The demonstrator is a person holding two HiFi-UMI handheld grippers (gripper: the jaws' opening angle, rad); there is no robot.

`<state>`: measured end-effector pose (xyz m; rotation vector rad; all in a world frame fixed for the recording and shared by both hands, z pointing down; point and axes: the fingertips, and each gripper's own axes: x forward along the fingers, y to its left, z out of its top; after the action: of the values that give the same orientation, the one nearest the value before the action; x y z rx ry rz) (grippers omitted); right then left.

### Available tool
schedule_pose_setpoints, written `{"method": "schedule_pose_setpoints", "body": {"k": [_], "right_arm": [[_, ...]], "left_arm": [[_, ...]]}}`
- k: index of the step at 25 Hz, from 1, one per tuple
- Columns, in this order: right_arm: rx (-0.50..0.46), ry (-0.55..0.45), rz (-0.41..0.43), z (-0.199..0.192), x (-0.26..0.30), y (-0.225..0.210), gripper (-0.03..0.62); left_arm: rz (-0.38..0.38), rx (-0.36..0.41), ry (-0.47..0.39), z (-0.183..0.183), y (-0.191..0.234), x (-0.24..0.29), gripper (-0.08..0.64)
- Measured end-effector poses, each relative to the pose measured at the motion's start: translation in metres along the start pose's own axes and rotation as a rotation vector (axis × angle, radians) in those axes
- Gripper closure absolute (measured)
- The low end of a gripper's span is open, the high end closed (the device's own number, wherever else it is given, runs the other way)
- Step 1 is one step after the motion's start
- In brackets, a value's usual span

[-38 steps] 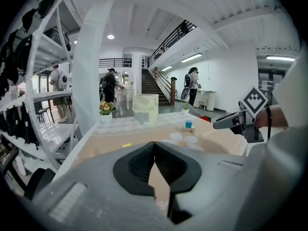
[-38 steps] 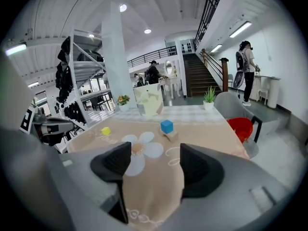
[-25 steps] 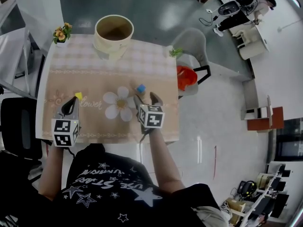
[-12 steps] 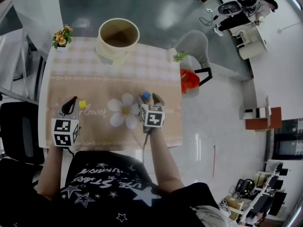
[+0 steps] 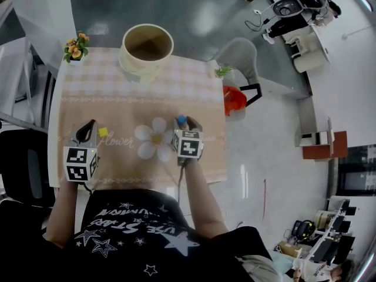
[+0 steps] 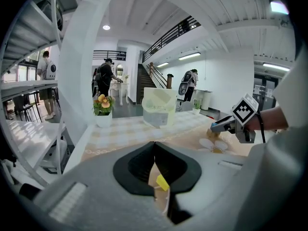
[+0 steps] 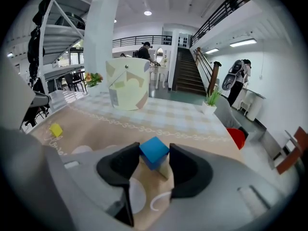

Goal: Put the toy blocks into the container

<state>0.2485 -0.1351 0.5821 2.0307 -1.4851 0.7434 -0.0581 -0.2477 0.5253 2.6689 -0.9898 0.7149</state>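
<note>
**Right tongs have the blue block, container straight across the surface**

The right tongs have just been closing, and the blue block sits between the jaws. It is turned corner-on and both pads seem to be pressing its sides, but it looks not yet lifted.

The cream container stands at the far edge of the surface, ahead and a little left of this hand. My read is that only open tablecloth lies between them.

The left tongs are clenched tip to tip and empty. The yellow block lies just beside them, on their inner side. A small flower pot sits in the far left corner, well off the blue block's route.
</note>
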Motion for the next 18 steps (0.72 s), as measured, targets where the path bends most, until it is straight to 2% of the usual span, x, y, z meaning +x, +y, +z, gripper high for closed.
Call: {"method": "schedule_pose_setpoints", "body": {"k": [7,18], "right_arm": [[-0.002,-0.035,0.011,0.017,-0.01,0.008,0.396],[-0.036,-0.168,0.064,0.099,-0.027,0.031,0.396]], "left_arm": [[0.002,-0.005,-0.018,0.005,0.007,-0.004,0.549],[0.006,0.02,-0.094,0.045,0.028,-0.003,0.549]]}}
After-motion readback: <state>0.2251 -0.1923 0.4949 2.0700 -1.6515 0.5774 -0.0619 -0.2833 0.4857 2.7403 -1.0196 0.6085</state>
